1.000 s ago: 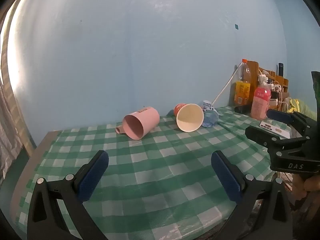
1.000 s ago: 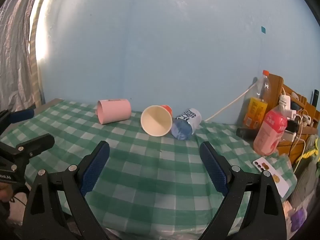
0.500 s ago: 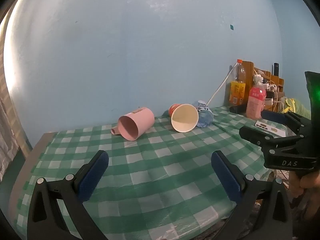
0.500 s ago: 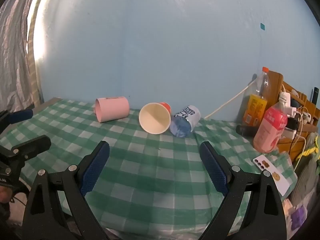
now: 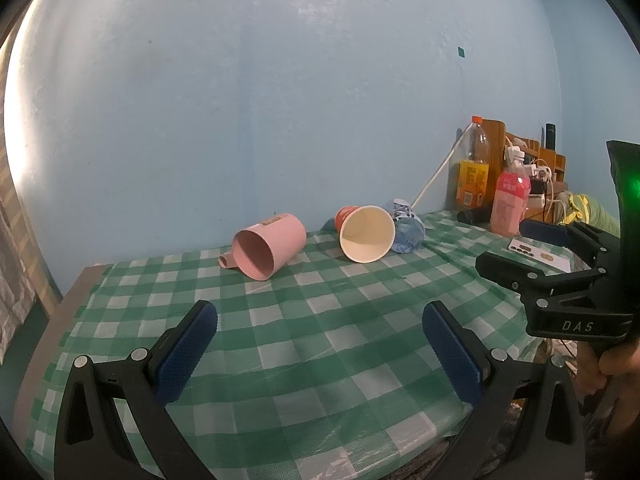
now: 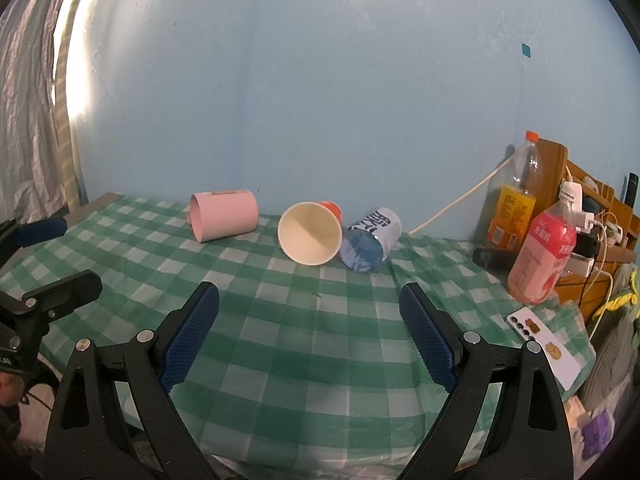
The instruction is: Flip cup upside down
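Three cups lie on their sides at the back of the green checked table [image 5: 304,344]. A pink mug [image 5: 264,246] [image 6: 224,220] lies at the left, its mouth toward the left wrist camera. An orange paper cup [image 5: 366,234] [image 6: 310,234] lies in the middle with its cream inside facing forward. A blue and white cup [image 5: 406,226] [image 6: 370,240] lies touching its right side. My left gripper [image 5: 320,344] is open and empty over the table's front. My right gripper [image 6: 310,328] is open and empty, also near the front, well short of the cups.
An orange drink bottle [image 6: 516,200] and a pink bottle [image 6: 544,252] stand at the right by a wooden rack with chargers and cables [image 6: 592,216]. A white card [image 6: 544,348] lies at the table's right edge. A white cable [image 6: 460,200] runs along the wall.
Both grippers have shifted slightly, so the cups sit a little differently in view. Jaws remain open and nothing on the table has moved.
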### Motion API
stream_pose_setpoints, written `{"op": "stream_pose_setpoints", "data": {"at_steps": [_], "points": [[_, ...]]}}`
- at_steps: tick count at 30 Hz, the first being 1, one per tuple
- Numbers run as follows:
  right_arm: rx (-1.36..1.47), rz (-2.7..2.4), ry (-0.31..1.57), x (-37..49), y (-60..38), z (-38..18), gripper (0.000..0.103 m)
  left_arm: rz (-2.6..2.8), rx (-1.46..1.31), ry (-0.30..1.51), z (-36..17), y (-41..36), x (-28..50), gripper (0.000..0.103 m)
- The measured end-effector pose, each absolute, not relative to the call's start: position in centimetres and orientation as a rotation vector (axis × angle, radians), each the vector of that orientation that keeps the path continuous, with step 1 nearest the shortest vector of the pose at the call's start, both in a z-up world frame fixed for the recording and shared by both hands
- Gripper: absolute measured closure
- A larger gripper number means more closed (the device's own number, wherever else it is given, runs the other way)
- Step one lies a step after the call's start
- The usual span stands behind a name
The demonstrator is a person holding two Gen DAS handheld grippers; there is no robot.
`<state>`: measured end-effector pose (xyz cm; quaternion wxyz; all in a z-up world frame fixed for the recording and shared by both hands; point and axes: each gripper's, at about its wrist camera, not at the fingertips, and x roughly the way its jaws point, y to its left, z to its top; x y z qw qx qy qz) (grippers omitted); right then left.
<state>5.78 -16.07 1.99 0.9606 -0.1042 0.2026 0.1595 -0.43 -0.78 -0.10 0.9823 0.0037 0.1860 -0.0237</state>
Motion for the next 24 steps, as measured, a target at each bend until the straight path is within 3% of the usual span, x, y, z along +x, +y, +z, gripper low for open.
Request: {"op": "stream_pose_setpoints", "data": {"at_steps": [24], "points": [[-0.216,0.321,0.424,5.82,-15.55,1.90,0.012,-0.059,-0.001,0.373,-0.13,-0.39,-0.03,0.000]]}}
